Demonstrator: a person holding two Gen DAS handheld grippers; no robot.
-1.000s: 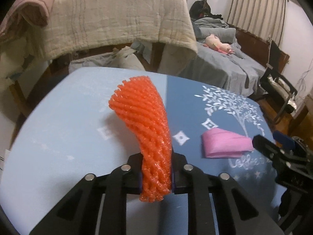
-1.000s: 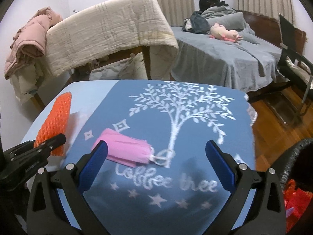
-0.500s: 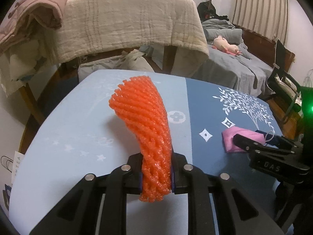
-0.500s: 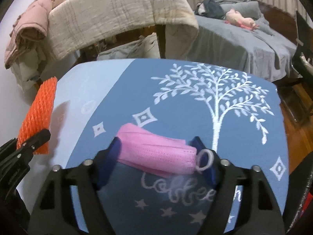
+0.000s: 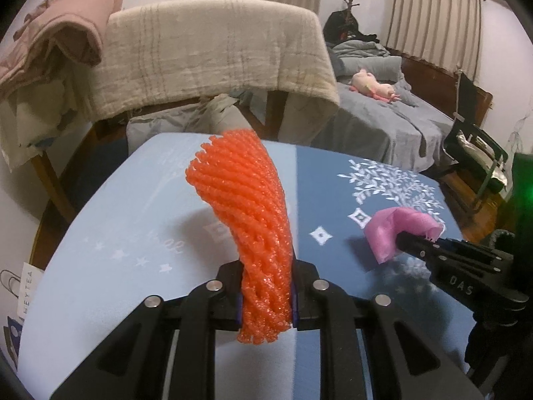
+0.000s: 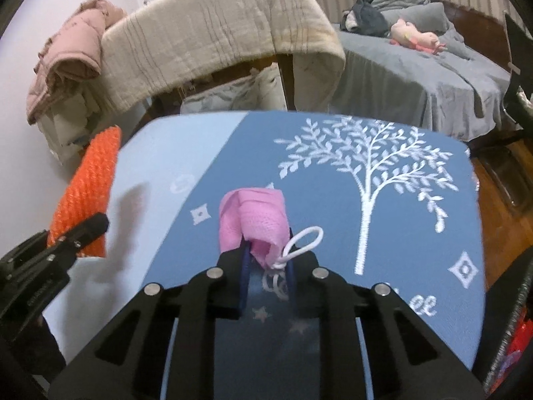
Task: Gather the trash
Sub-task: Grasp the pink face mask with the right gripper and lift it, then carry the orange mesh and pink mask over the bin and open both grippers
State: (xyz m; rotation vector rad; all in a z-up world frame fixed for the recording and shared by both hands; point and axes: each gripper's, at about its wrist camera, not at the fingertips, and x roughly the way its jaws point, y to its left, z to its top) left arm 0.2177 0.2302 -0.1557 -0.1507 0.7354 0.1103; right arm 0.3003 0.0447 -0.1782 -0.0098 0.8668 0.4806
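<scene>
Orange foam net (image 5: 246, 220) is clamped upright in the shut left tongs (image 5: 266, 300) above the desk's (image 6: 416, 220) left edge. Pink mask (image 6: 256, 213) is bunched between the closing right tongs (image 6: 268, 263), mid-desk. Risk judged: mask could be dropped, since mainly one folded end is pinched.

Both wrist cams face downward, close (sharing table (image 5: 133, 220)).

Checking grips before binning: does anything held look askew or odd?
The pink face mask sits bunched and crumpled in the closing right claw, its white ear loop dangling loose outside. The orange foam net in the left claw leans, squeezed but secure.
</scene>
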